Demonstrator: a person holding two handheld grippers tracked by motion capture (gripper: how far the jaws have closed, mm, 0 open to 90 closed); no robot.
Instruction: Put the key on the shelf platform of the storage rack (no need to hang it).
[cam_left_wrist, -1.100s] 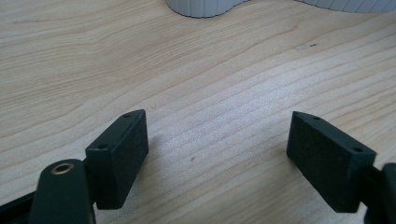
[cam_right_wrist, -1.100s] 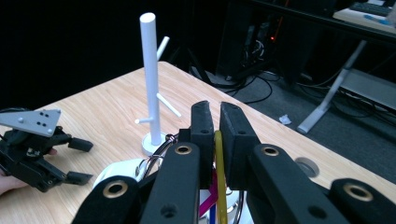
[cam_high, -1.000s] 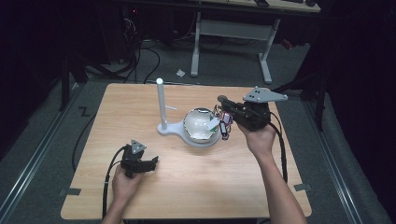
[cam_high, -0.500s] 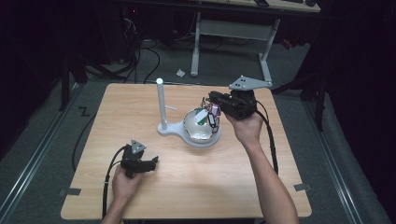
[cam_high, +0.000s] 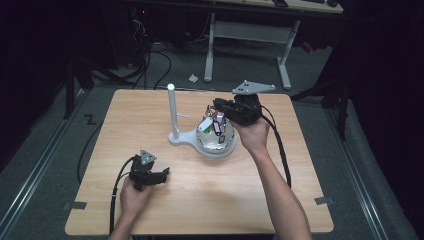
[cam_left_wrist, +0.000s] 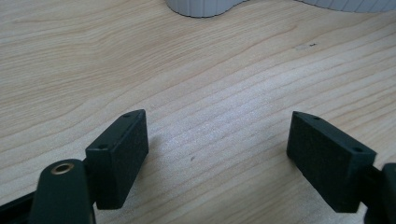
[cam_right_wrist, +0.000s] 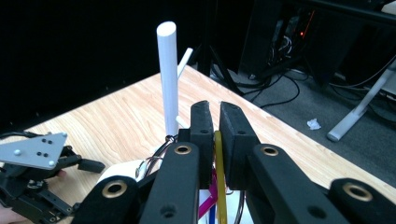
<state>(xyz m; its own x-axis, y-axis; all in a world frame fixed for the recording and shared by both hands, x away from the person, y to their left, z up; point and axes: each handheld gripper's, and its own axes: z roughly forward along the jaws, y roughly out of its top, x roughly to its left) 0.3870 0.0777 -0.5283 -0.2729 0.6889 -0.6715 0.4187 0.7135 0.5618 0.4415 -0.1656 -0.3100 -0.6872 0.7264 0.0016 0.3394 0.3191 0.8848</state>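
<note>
A white stand has an upright post (cam_high: 172, 112) and a round bowl (cam_high: 220, 146) holding small coloured loops (cam_high: 218, 122). My right gripper (cam_high: 218, 106) hovers over the bowl's far side, pointing left toward the post. In the right gripper view its jaws are shut on a thin yellow loop (cam_right_wrist: 218, 156), with pink strands hanging below, and the post (cam_right_wrist: 168, 79) rises just beyond. My left gripper (cam_high: 162, 175) lies on the table near the front left. Its jaws (cam_left_wrist: 217, 149) stand wide open over bare wood with nothing between them.
The wooden table (cam_high: 280, 190) has bare room at the front and right. The stand's white base (cam_left_wrist: 201, 7) lies just ahead of the left gripper. A cable (cam_high: 280, 145) trails from the right gripper along the forearm. Dark floor, cables and a desk frame (cam_high: 250, 32) lie beyond the table.
The right gripper has moved left, from beside the bowl's right edge to above the bowl, still shut on the loop. The left gripper has stayed in place.
</note>
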